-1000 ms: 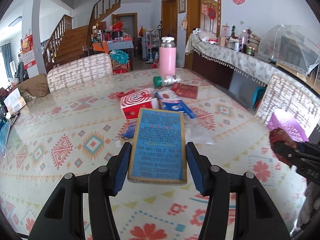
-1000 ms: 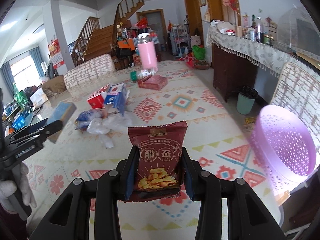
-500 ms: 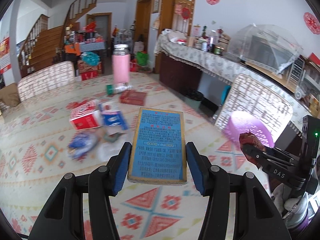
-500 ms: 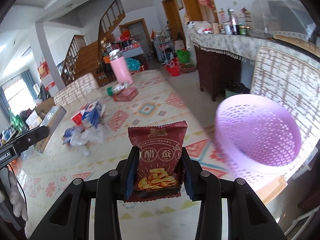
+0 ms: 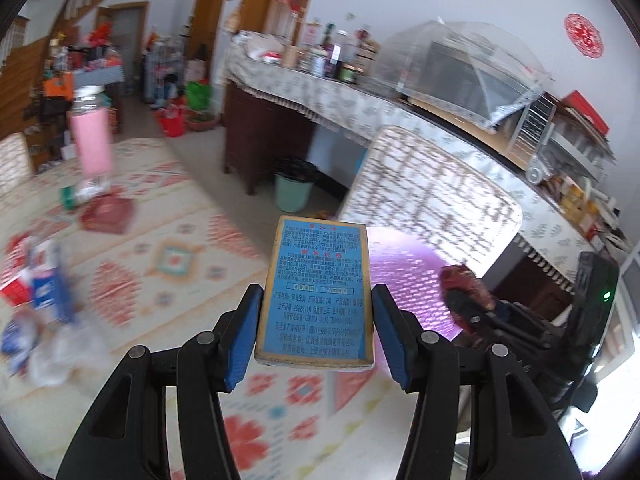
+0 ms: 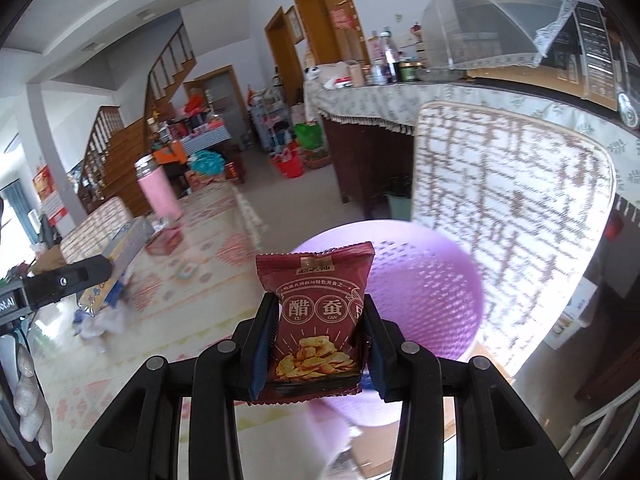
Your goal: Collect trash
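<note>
**Inspector A:** Status of collection?

**Inspector B:** Partway, by judgement. Two items lifted, none visibly dropped yet. Left hand-held gripper (image 5: 316, 320) clamped on a flat blue box (image 5: 316, 288), box upright between the blue pads (image 5: 244, 340). Right hand-held gripper (image 6: 318, 344) closed on a red snack packet (image 6: 318, 320), packet standing tall between the fingers.

**Inspector A:** Position against the bin?

**Inspector B:** Purple basket (image 6: 440, 292) directly beyond the snack packet in the right wrist view — rim just past the packet's top edge, opening facing up. Packet apparently over the near rim, though exact overlap hard to confirm. From the left wrist view, blue box just left of the basket, right gripper and packet over its far side.

**Inspector A:** Remaining on the bench?

**Inspector B:** Plenty. Crumpled clear plastic (image 5: 60, 356) and blue wrappers, a red-and-white carton (image 5: 16, 284), a dark red flat box (image 5: 106, 214), a tipped green-capped bottle (image 5: 80, 194) — all well apart from both grippers, blurred. Pink bottle (image 5: 92, 140) standing upright; trash or not, cannot tell.

**Inspector A:** Basket contents?

**Inspector B:** Nothing discernible inside — view blurred.
</note>
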{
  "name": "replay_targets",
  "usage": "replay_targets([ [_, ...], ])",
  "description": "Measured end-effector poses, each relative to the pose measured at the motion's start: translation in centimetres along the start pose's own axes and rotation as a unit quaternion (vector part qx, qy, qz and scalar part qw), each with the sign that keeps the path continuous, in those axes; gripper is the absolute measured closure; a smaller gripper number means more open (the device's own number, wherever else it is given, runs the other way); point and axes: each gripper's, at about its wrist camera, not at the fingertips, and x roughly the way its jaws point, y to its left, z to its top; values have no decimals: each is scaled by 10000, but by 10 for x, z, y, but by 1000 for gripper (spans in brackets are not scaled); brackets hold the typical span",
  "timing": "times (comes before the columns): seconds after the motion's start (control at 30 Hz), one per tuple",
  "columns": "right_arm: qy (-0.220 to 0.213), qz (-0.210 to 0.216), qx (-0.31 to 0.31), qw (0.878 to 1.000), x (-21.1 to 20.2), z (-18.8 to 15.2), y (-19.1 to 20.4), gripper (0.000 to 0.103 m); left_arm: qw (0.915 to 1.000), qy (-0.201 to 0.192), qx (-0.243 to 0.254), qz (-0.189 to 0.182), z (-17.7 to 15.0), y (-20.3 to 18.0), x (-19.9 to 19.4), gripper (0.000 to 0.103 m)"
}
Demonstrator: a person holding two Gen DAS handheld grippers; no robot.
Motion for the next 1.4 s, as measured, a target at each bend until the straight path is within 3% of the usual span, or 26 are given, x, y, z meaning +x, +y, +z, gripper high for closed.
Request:
replay_targets([
  [0.23,115,-193,239,9995,25,13,-36,59,9978,221,16,-620,33,-34,55,45],
  [0.3,159,-243,295,9991,34,15,-44,57,9977,240,-29,-631,38,-37,67,33],
  [0.47,327,-127,676,9971,48,14,-61,48,9984,226,23,-513,33,-36,70,33],
  [0.63,331,24,560,9979,46,7,-49,44,9990,227,-43,-370,23,-19,63,27],
  [0.87,423,612,458,9962,39,0,-23,44,9985,374,-398,-103,-2,18,55,27],
  [1.13,661,1353,-239,9883,32,-17,37,43,9960,277,-784,316,-21,66,22,27],
  [1.4,855,1542,-491,9831,40,-31,76,41,9865,-14,-944,1337,-57,135,-54,27],
])
